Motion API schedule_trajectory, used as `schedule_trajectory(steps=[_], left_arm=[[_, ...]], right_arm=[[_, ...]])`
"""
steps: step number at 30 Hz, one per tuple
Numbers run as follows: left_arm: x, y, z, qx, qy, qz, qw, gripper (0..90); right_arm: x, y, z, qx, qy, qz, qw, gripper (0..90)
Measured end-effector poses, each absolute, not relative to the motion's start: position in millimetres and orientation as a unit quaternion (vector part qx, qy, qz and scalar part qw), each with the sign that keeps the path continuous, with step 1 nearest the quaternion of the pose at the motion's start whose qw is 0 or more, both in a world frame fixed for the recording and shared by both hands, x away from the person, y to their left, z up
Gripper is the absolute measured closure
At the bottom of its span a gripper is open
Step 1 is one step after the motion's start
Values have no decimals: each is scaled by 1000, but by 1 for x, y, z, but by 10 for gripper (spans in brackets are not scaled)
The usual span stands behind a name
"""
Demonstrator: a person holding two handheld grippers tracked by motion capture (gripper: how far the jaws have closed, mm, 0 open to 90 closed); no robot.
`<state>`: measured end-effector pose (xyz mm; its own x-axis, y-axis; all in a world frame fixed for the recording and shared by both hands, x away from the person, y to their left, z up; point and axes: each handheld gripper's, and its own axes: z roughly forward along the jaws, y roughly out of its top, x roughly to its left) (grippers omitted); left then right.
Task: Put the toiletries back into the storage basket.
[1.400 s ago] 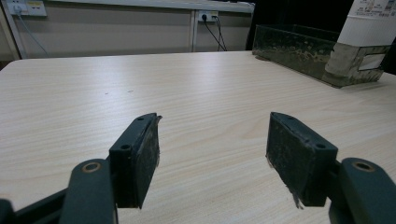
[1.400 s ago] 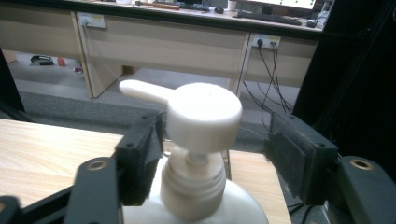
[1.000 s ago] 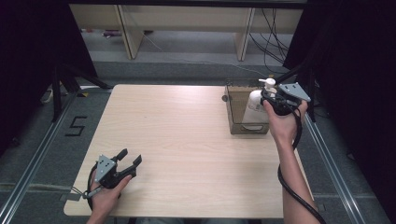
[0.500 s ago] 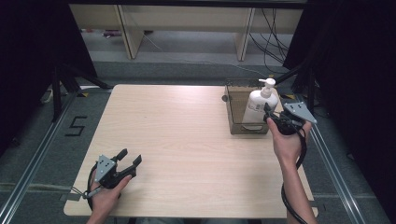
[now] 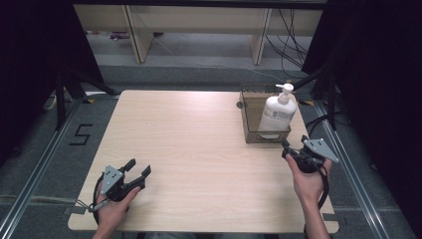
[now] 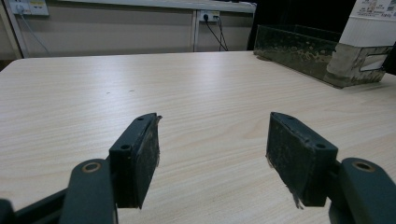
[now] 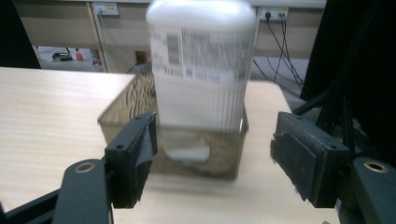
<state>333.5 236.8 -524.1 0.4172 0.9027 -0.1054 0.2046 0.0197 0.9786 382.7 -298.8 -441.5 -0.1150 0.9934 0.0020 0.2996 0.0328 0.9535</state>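
A white pump bottle [image 5: 278,112] stands upright in a brown mesh basket [image 5: 251,117] at the table's right side. In the right gripper view the bottle [image 7: 201,60] rises straight ahead behind the basket's near wall [image 7: 196,149]. My right gripper [image 5: 294,148] is held just in front of the basket, open, with nothing between its jaws [image 7: 212,154]. My left gripper [image 5: 138,167] rests low at the table's front left, open and empty [image 6: 212,149]. From there the basket [image 6: 299,51] and bottle [image 6: 373,23] appear far off at the upper right.
The light wooden table [image 5: 199,149] stretches bare between the two grippers. A floor mark "5" [image 5: 80,134] lies left of the table. Shelving legs and cables [image 5: 293,30] stand beyond the far edge, and dark curtains flank both sides.
My right gripper let go of the pump bottle, which now stands in the basket, and drew back toward the table's near right. The left gripper has stayed put.
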Motion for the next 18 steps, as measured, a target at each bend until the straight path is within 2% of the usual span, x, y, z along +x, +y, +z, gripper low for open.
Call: schedule_trajectory(steps=[9,15,17,18], left_arm=[[333,237,-524,628,441,310,561,338],[333,237,-524,630,438,310,562,339],[333,237,-524,630,438,310,562,338],[333,237,-524,629,438,310,562,339]], right_arm=[[356,-302,-485,559,604,433,368,333],[346,-304,-499,550,609,425,383,341],[342,-300,-500,571,596,434,361,347],[343,-303,-501,560,602,434,367,351]])
